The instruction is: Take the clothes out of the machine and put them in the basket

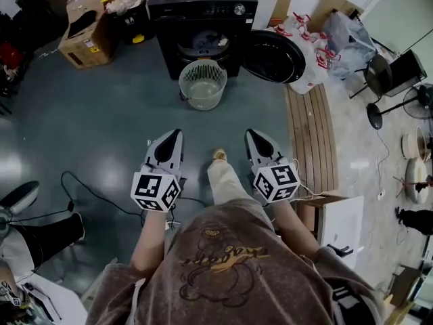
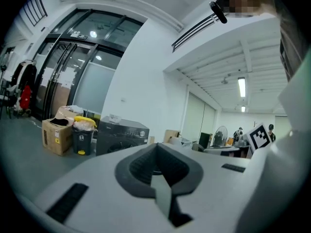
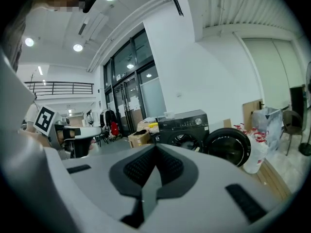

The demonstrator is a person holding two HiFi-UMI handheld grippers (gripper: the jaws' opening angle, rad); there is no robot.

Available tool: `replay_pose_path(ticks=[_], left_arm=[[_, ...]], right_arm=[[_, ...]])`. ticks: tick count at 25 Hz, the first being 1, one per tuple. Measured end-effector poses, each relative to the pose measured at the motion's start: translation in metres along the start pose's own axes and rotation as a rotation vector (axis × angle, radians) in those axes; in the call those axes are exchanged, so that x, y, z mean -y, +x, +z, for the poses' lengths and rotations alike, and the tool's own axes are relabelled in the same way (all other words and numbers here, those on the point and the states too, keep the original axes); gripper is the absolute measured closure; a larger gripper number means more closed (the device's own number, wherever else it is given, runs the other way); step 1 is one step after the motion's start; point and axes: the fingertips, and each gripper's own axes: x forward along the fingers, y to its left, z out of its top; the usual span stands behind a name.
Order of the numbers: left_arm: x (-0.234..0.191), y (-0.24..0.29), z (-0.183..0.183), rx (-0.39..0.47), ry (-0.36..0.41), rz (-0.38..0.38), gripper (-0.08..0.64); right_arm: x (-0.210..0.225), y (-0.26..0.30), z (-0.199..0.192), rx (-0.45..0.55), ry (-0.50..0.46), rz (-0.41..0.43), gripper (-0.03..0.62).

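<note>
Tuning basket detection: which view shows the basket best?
Head view: the basket shows whole, from above, standing before the washer. Neither gripper view shows it; both show the washer but no basket.

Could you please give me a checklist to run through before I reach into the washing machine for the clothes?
1. The door is open: ok.
2. The basket stands upright before the washing machine: ok.
3. There are clothes in the drum: ok, pale fabric shows.
4. The left gripper is open to grab: not ok, shut, empty.
5. The right gripper is open: not ok, shut, empty.
6. The drum is within reach: not ok, both grippers are well short of it.
</note>
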Motion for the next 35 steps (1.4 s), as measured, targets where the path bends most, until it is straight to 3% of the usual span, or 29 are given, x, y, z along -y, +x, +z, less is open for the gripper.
replay_pose_path(ticks=[16,23,35], left_arm=[[-0.093,0.216,0.073,-0.021,0.000,0.038,0.555],[-0.122,0.277,0.087,-0.009,0.009,0.042,0.555],[-0.185,0.370,0.093,-0.052,0.019,-0.041,0.555]], right_arm=[[0.134,0.193,0.085,-0.043,0.025,0.014,0.595],[0.156,0.252,0.101,-0.063,0.000,0.058,0.595],[0.189,0.334,0.116,-0.088,0.008,0.004,0.595]])
